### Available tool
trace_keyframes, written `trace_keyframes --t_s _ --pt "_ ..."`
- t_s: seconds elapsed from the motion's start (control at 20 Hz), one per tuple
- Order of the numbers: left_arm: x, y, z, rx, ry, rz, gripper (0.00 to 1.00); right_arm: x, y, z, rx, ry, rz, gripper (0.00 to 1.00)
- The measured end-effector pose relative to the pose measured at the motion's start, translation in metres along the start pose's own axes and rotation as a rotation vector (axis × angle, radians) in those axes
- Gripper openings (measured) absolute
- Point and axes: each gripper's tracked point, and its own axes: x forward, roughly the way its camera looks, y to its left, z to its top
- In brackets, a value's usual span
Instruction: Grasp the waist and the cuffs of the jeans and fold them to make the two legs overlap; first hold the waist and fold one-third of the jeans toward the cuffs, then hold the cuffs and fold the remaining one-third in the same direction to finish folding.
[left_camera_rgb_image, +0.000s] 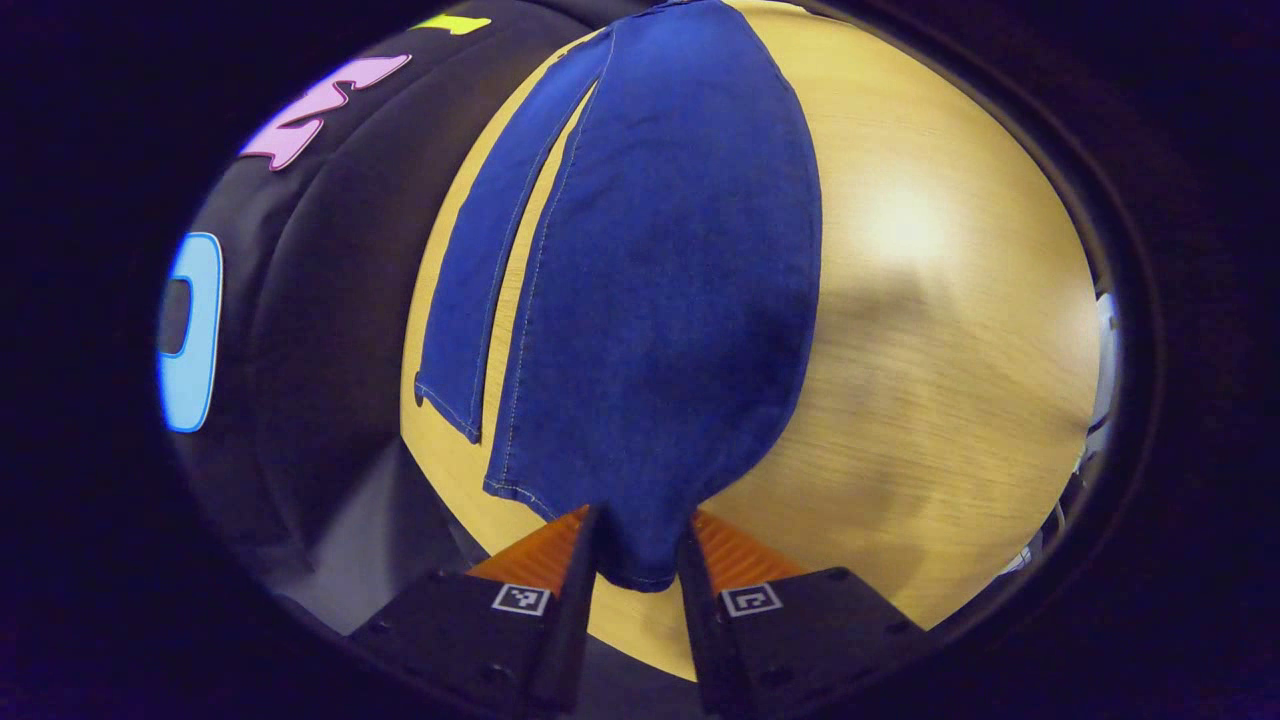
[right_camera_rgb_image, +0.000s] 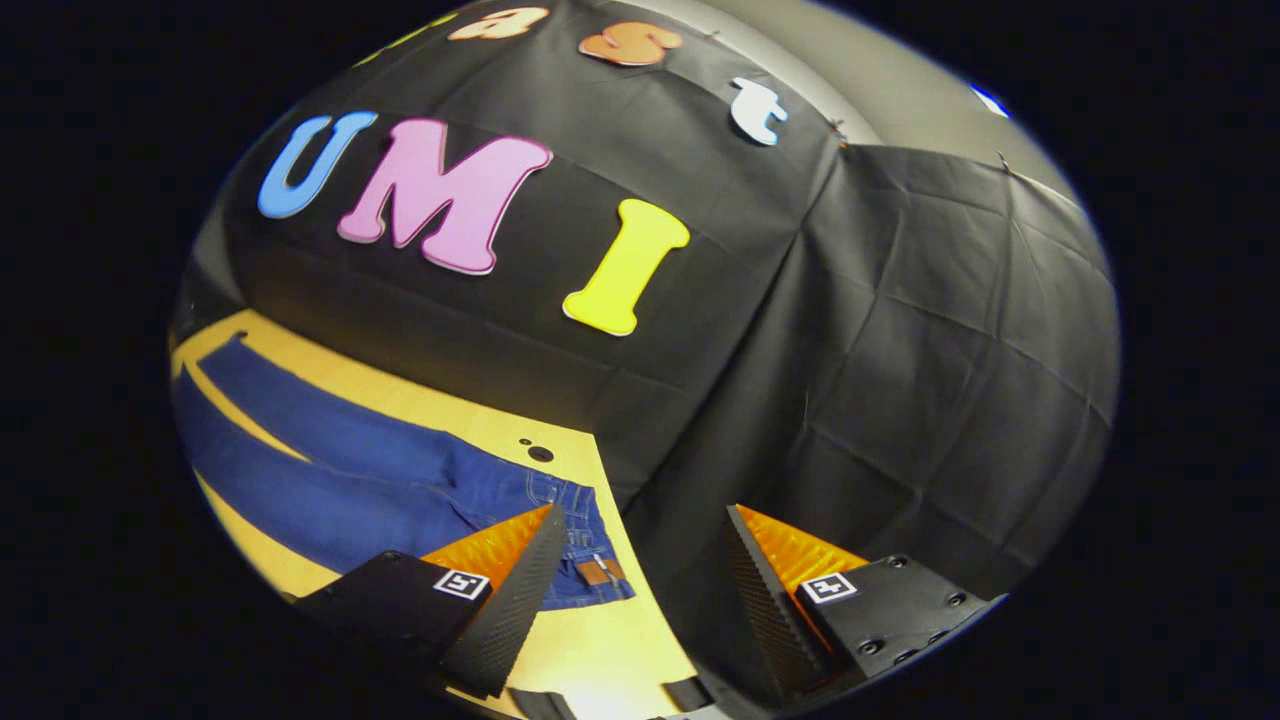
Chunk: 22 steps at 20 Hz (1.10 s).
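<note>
Blue jeans (left_camera_rgb_image: 660, 300) lie along a light wooden table (left_camera_rgb_image: 930, 350) in the left gripper view. The nearer leg runs straight toward me, and its cuff (left_camera_rgb_image: 640, 560) is pinched and lifted between the fingers of my left gripper (left_camera_rgb_image: 640, 565), which is shut on it. The other leg (left_camera_rgb_image: 490, 280) lies flat to its left, with a narrow strip of table between the two. In the right gripper view the jeans (right_camera_rgb_image: 340, 470) stretch leftward, and the waist (right_camera_rgb_image: 590, 560) with its brown patch lies by the left finger. My right gripper (right_camera_rgb_image: 640, 600) hangs open just above and beside the waist, holding nothing.
Black cloth walls (right_camera_rgb_image: 880, 380) stand close behind the table's far edge. Two small dark holes (right_camera_rgb_image: 540, 453) sit in the tabletop (right_camera_rgb_image: 600, 650) near the waist. A wide stretch of bare wood lies to the right of the jeans in the left gripper view.
</note>
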Motion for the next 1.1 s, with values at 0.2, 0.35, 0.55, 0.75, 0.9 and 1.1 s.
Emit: trace_keyframes --t_s 0.2,0.35,0.55,0.75,0.9,1.1 --pt "0.008 0.002 0.002 -0.103 0.020 -0.087 0.16 0.022 -0.006 -0.023 -0.175 0.021 0.040 0.96" --pt "0.008 0.003 0.003 -0.131 0.015 -0.130 0.11 0.038 -0.011 -0.046 -0.372 0.021 0.085 0.96" --pt "0.009 0.004 0.004 -0.128 0.013 -0.183 0.06 0.051 0.000 -0.101 -0.702 0.048 0.240 0.96" --pt "0.009 0.004 0.005 -0.118 0.044 -0.209 0.06 0.068 0.034 -0.162 -0.968 0.080 0.452 0.96" --pt "0.010 0.005 0.004 -0.083 0.064 -0.205 0.06 0.085 0.048 -0.200 -1.088 0.102 0.537 0.96" --pt "0.010 0.005 0.005 -0.089 0.083 -0.220 0.06 0.100 0.057 -0.244 -1.208 0.160 0.632 0.96"
